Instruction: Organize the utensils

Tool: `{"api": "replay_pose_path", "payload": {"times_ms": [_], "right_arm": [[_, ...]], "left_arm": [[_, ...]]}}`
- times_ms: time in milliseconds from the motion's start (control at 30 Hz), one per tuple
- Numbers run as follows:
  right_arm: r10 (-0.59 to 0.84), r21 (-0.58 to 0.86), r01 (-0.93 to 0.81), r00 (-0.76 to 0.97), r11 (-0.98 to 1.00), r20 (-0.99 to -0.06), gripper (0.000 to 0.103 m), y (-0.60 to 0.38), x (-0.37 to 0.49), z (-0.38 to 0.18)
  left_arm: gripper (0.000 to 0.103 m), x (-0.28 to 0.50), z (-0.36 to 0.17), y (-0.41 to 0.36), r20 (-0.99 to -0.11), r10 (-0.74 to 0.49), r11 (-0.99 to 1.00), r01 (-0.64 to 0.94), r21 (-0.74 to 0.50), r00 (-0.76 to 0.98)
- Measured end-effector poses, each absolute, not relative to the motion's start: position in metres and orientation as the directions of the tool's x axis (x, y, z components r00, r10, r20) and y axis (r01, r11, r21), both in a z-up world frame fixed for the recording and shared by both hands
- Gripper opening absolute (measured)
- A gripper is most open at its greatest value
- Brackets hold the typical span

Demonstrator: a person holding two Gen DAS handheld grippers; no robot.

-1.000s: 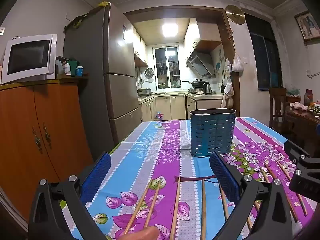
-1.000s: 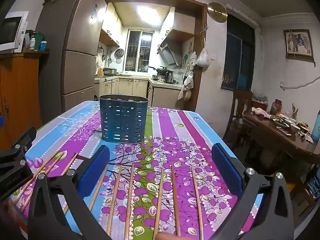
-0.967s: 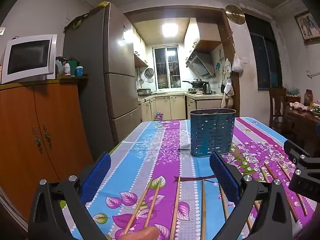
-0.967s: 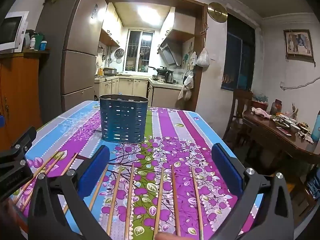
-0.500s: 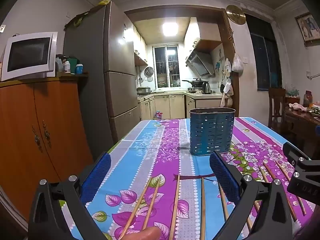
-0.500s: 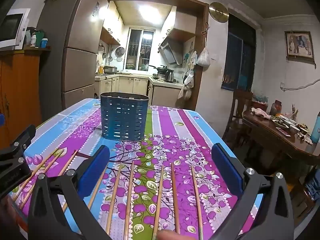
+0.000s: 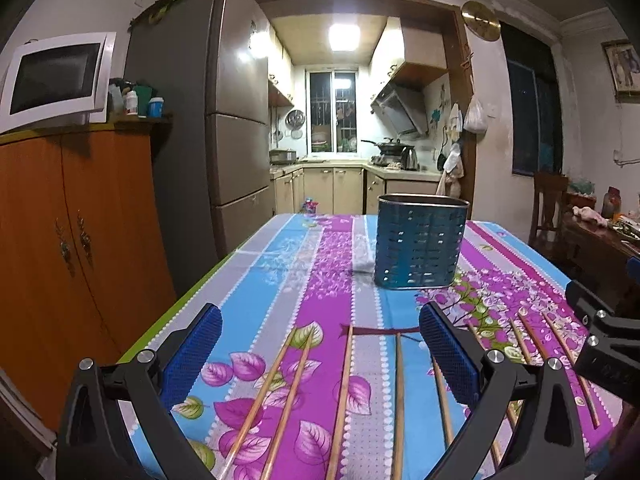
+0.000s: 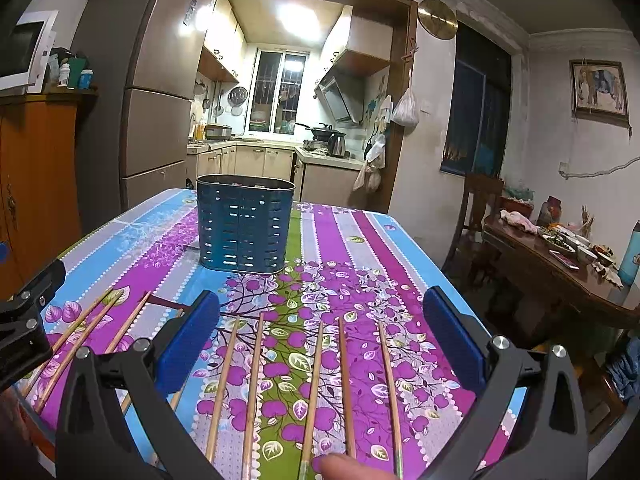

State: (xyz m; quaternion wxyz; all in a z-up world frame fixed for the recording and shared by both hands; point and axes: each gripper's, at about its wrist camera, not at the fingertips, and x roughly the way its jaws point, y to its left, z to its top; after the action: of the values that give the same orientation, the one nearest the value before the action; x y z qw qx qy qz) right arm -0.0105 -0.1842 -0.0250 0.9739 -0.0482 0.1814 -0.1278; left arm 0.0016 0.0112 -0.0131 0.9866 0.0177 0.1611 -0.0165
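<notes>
A blue perforated utensil holder (image 7: 420, 242) (image 8: 244, 224) stands upright on the floral tablecloth, beyond both grippers. Several wooden chopsticks (image 7: 344, 384) (image 8: 314, 380) lie side by side on the cloth near the front edge. My left gripper (image 7: 320, 352) hangs open above the left group of chopsticks, with nothing between its blue pads. Over the right group my right gripper (image 8: 320, 336) is open too and holds nothing. A fingertip (image 8: 344, 468) shows at the bottom of the right wrist view. Each gripper's frame shows at the edge of the other's view.
The table (image 7: 280, 264) ends at a green left edge beside an orange cabinet (image 7: 60, 248) with a microwave (image 7: 56, 80) on it, and a grey fridge (image 7: 208, 128). A wooden side table (image 8: 560, 276) with dishes and a chair (image 8: 480, 204) stand to the right.
Both grippers have drifted slightly and dipped toward the chopsticks. The fingertip at the bottom of the left wrist view is gone. Both stay open.
</notes>
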Motion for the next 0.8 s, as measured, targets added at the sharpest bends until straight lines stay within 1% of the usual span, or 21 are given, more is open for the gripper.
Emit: {"api": "replay_pose_path", "payload": {"times_ms": [233, 333, 467, 533, 600, 700, 800], "right_arm": [[-0.266, -0.140, 0.230, 0.896, 0.963, -0.355, 0.098, -0.185, -0.012, -0.026], [-0.265, -0.140, 0.229, 0.896, 0.963, -0.357, 0.098, -0.185, -0.013, -0.025], [-0.264, -0.134, 0.230, 0.896, 0.964, -0.357, 0.098, -0.185, -0.013, -0.026], [-0.263, -0.130, 0.231, 0.896, 0.964, -0.358, 0.098, -0.185, -0.015, -0.026], [-0.258, -0.126, 0.228, 0.898, 0.965, -0.356, 0.098, -0.186, -0.016, -0.026], [-0.253, -0.114, 0.227, 0.904, 0.967, -0.346, 0.098, -0.189, -0.019, -0.025], [-0.256, -0.093, 0.239, 0.909, 0.967, -0.329, 0.098, -0.196, -0.023, -0.022]], "left_arm": [[0.099, 0.000, -0.016, 0.021, -0.339, -0.040, 0.999, 0.042, -0.001, 0.940], [0.099, -0.001, -0.014, 0.029, -0.347, -0.032, 0.999, 0.018, -0.042, 0.937], [0.099, 0.002, -0.014, 0.037, -0.385, -0.047, 0.997, 0.020, -0.073, 0.922], [0.099, 0.002, -0.014, 0.039, -0.391, -0.058, 0.996, 0.028, -0.081, 0.919], [0.099, -0.002, -0.013, 0.040, -0.371, -0.050, 0.997, 0.025, -0.074, 0.927], [0.099, -0.011, -0.010, 0.043, -0.308, -0.042, 0.999, 0.029, -0.047, 0.951], [0.099, -0.017, -0.009, 0.047, -0.263, -0.023, 1.000, 0.019, -0.016, 0.965]]}}
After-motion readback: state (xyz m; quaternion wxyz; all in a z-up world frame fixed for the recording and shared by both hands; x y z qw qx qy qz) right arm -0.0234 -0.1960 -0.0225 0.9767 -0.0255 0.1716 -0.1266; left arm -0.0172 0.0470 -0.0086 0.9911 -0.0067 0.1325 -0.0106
